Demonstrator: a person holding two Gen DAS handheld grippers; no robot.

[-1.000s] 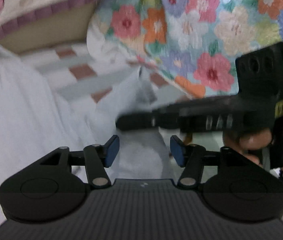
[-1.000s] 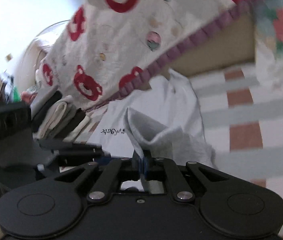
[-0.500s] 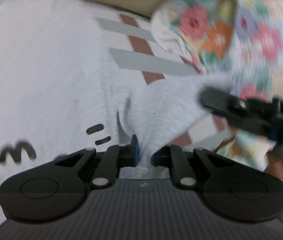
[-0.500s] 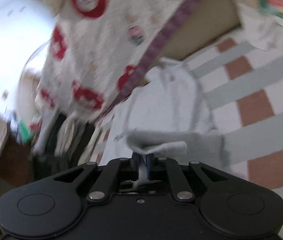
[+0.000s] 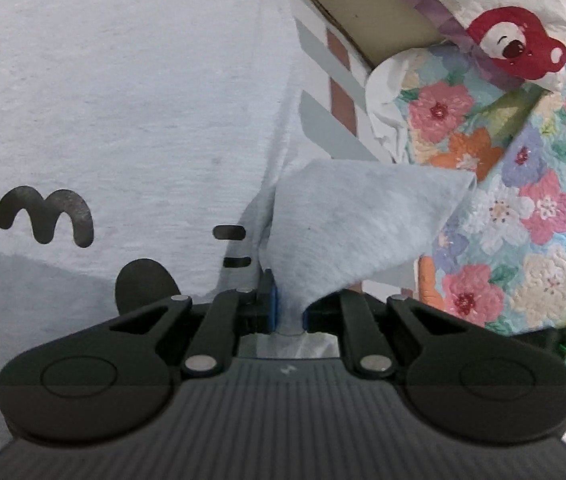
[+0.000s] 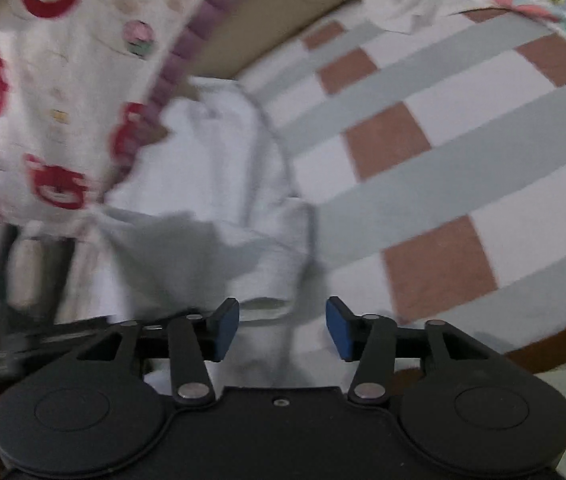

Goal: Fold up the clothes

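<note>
Left gripper (image 5: 289, 312) pinches grey shirt (image 5: 123, 100); black "m" print (image 5: 45, 218) legible.

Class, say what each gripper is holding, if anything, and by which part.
The left gripper is shut on a bunched fold of the grey shirt. The right gripper is open and holds nothing; its jaws have just been opening.

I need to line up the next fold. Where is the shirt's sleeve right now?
In the left wrist view the grey sleeve sits right of centre, pinched by the left gripper, beside the shirt's printed front and next to the floral quilt.
</note>
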